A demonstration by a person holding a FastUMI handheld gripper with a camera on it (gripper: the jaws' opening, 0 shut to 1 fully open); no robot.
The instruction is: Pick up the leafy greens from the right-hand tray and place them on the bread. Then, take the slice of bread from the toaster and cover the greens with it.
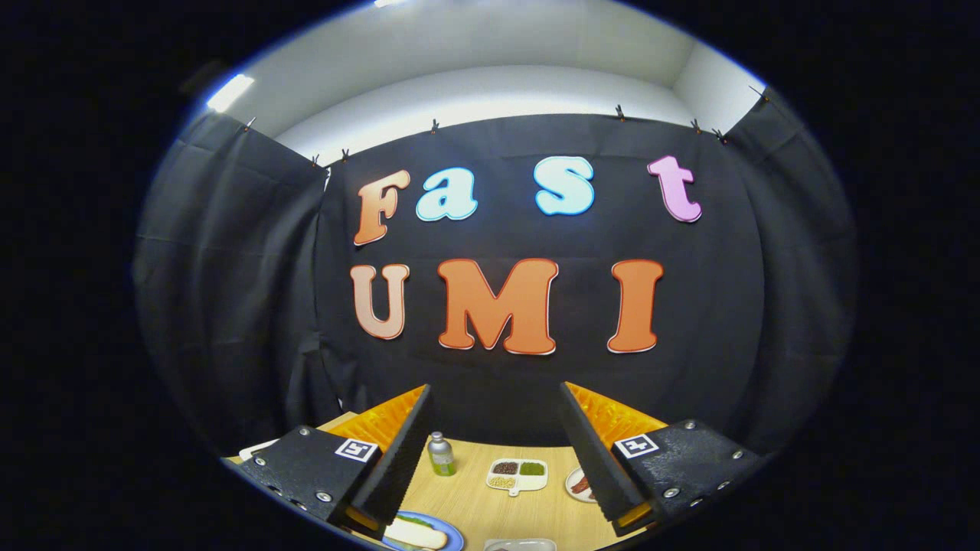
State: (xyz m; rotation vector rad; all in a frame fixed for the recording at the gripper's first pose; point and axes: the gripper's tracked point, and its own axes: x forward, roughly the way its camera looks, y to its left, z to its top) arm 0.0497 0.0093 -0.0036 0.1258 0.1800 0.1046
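My gripper [495,389] is open and held high, pointing at the booth's back wall, with nothing between its fingers. Low down by the left finger, a blue plate [452,538] on the wooden table [475,501] carries a pale slice of bread [417,534]. A strip of green lies along the bread's far edge. The left finger covers part of the plate. The rim of a white tray [521,545] peeks in below, between the fingers; what it holds is hidden.
Between the fingers and farther off stand a small grey-capped bottle [441,453] and a white divided dish [517,474] with dark, green and pale fillings. A plate with reddish strips [579,484] sits half behind the right finger. Black cloth walls close the table's far side.
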